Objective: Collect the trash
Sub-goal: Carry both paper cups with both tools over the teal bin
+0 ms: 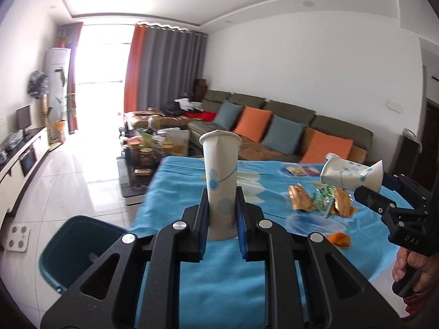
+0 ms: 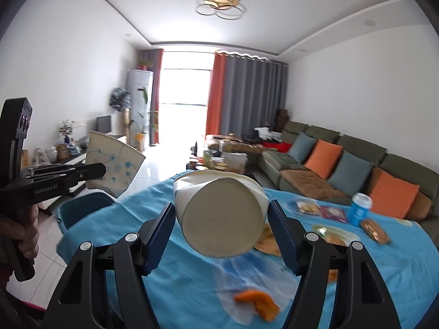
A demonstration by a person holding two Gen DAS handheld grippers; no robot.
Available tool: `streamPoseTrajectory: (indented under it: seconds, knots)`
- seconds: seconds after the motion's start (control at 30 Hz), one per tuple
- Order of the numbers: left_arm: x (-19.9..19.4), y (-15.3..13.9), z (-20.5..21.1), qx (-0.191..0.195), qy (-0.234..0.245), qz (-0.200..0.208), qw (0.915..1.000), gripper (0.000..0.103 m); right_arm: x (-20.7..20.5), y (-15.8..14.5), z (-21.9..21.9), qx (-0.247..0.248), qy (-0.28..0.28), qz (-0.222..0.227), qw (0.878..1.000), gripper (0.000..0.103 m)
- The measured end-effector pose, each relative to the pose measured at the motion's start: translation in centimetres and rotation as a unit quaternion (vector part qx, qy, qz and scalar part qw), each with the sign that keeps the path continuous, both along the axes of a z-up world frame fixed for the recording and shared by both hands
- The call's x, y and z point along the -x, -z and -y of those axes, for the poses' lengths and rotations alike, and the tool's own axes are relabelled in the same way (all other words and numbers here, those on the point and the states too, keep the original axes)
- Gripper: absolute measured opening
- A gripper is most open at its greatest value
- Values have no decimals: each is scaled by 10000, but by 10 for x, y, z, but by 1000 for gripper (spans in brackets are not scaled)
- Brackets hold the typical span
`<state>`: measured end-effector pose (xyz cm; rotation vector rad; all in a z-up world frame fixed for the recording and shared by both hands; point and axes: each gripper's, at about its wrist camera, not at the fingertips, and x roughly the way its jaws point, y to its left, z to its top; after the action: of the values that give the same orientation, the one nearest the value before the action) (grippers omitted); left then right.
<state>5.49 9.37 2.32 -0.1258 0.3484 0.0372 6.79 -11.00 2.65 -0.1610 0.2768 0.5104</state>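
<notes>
My left gripper [image 1: 222, 192] is shut on a flattened white paper cup [image 1: 221, 164] with blue dots, held upright above the blue-clothed table [image 1: 219, 274]. In the right wrist view the left gripper [image 2: 101, 171] shows at the left edge with that squashed cup [image 2: 115, 164]. My right gripper [image 2: 222, 208] is shut on a second paper cup [image 2: 222, 219], lying sideways with its base toward the camera. The left wrist view has the right gripper [image 1: 365, 189] at the right, holding this cup [image 1: 345, 174] in the air. A teal bin [image 1: 79, 246] stands on the floor by the table's left corner.
Crumpled snack wrappers [image 1: 315, 200] and orange peel [image 1: 340, 240] lie on the cloth. A blue can [image 2: 359, 209] and snack packets [image 2: 376, 230] sit toward the far right. A person's hand [image 1: 411, 268] grips the right handle. A sofa [image 2: 356, 170] and a cluttered coffee table [image 1: 145, 150] lie beyond.
</notes>
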Motion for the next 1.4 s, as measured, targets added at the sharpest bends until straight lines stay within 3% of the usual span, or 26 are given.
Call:
streamPoseTrajectory:
  seconds: [0.47,0.87,1.23,1.4]
  knots:
    - [73,-16,-78,35,-1108,221,9936,18,-2,-14,-62,38,-956,154,9953,67]
    - [116,-20,-117,67,-1633,171,9864,18,-12,-19,-112,95,-1646,119,9862,67]
    - [129,0,-146,216,-1961,-115,9803,18,-34,-17,-178,465,-2287,-191,9722,67]
    - [122,17,-159,338,-2137,-358,9757,18,-51,-7,-214,640,-2555,-618,9627,67]
